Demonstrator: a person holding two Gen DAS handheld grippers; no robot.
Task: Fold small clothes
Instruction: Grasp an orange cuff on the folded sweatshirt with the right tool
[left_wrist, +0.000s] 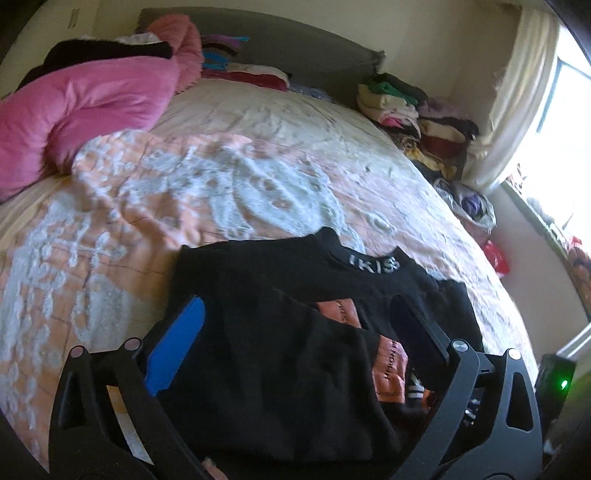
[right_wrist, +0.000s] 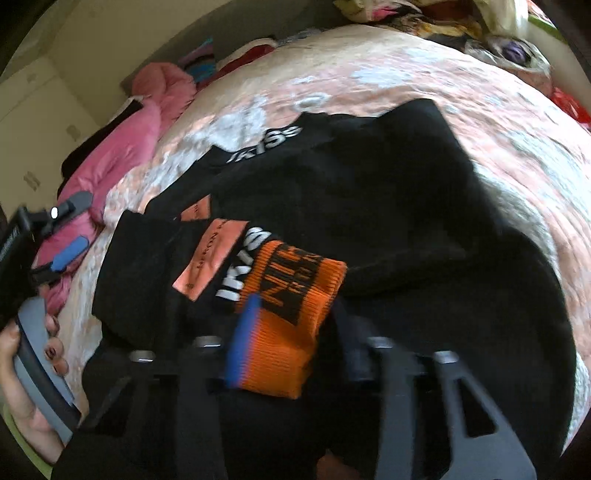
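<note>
near bed's front edge | right gripper (right_wrist: 291, 325) clenched on orange cuff (right_wrist: 295, 295) of black top (left_wrist: 280, 332) | left gripper (left_wrist: 295, 325) released, straddling it

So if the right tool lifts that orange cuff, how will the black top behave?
Likely floppy: the black top lies creased in soft folds. The ribbed orange cuff between the right tool looks stretchy. Probably the sleeve trails, undoing folds.
</note>
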